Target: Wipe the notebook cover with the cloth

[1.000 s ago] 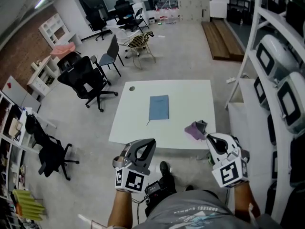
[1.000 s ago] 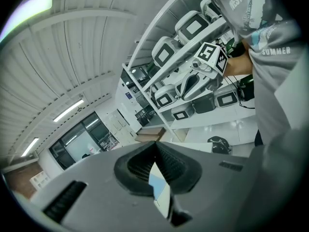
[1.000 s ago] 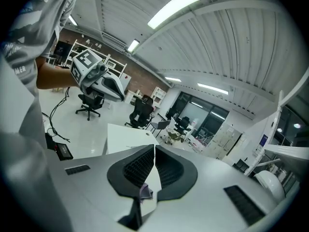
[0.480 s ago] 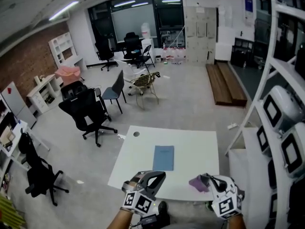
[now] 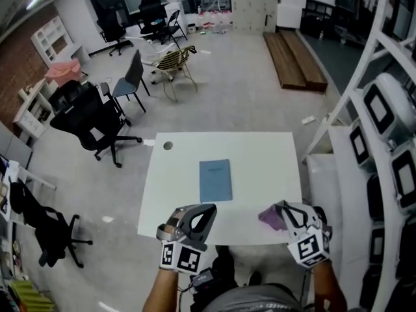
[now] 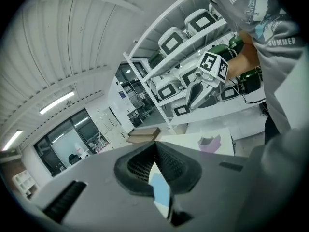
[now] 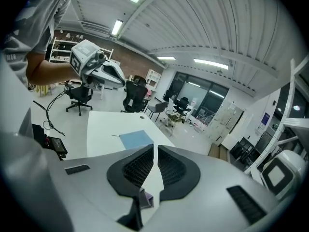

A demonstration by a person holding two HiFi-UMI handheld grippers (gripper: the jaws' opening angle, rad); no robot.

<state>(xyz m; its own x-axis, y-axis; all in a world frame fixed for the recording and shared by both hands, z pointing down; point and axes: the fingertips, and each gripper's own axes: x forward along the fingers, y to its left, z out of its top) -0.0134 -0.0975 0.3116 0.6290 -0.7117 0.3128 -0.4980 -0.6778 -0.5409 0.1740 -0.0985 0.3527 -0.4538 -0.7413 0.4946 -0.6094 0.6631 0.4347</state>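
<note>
- Head view, steeply down: white desk (image 5: 260, 155) in a big room w/ grey floor; blue notebook (image 5: 216, 180) lies flat and closed near the desk's centre, its long side running away from the person
- Purple cloth (image 5: 268, 218) lies crumpled on the desk at front right, near the edge; it is apart from the notebook, to its right and nearer the person
- Left gripper (image 5: 209, 208) is held over the desk's front part, just short of the notebook, not touching it; its fingers (image 6: 139, 164) are together w/ nothing clamped; the notebook shows as a blue sliver through the gap below the tips
- Right gripper (image 5: 281, 206) hovers w/ its tips over the cloth; its fingers (image 7: 172, 169) are closed together and empty; a scrap of purple shows beneath them; the left gripper view shows this gripper up in the air, w/ the cloth on the desk under it
- Around: black office chair (image 5: 91, 119) left of the desk; white shelf rack (image 5: 364, 174) w/ white cases at right
</note>
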